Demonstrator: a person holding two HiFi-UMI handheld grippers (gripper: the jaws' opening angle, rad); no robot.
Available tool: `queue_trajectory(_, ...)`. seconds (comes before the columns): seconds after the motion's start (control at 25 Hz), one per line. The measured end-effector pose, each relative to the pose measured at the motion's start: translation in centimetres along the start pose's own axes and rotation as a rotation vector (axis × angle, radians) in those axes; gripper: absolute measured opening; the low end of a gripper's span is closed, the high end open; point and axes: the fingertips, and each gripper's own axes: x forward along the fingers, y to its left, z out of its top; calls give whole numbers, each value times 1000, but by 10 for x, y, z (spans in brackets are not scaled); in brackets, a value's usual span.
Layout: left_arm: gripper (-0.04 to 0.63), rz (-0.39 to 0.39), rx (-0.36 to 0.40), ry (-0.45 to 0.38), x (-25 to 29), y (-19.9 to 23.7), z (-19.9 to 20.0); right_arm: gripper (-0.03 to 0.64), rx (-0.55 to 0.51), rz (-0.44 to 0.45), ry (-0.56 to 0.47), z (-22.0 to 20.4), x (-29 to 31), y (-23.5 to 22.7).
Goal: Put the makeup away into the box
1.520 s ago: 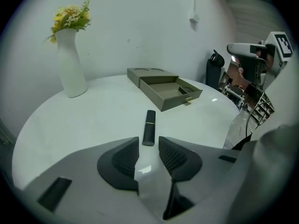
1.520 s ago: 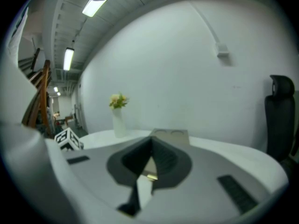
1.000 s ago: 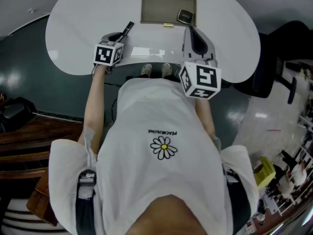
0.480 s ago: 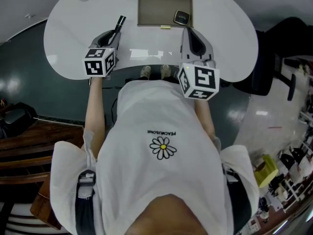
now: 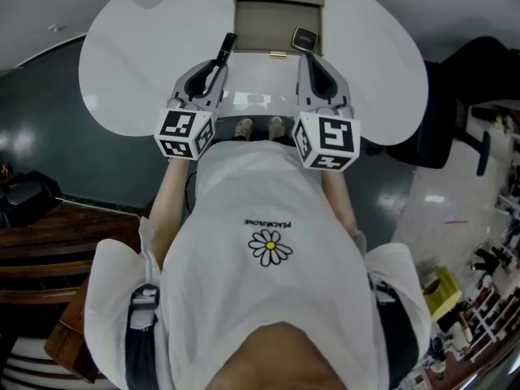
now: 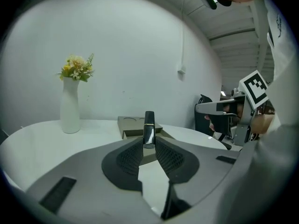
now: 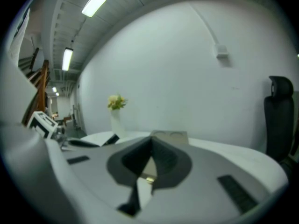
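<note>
left hand-held gripper (image 6: 148, 143) clamps the black lipstick (image 6: 149, 125), jutting past its tips before the box (image 6: 130, 124).

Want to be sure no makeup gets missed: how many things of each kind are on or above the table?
Black lipstick tube, held above the table: 1
Black compact: 1
Small gold tube: 1
Tan box: 1
White vase of flowers: 1
Total: 5
</note>
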Motion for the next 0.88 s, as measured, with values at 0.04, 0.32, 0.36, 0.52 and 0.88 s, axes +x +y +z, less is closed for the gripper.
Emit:
queue_trajectory(0.04,98,0,0,-2,0,-1,1,29,1,-1,0,0,0,0)
queue_trajectory(0.32,98,5,74,4,9,9,19,29,9,-17,1,-3,-6,-6)
queue_trajectory(0.36,98,-1,86,22,13,11,19,29,12,-21,2,-4,-7,-8)
queue_trajectory(0.52,98,-41,139,193,47,13,3,29,28,-41,5,-8,-12,-16)
queue_trajectory(0.88,98,-111,229,416,139,-19,-3,29,96,-99,-9,-14,-32,-40)
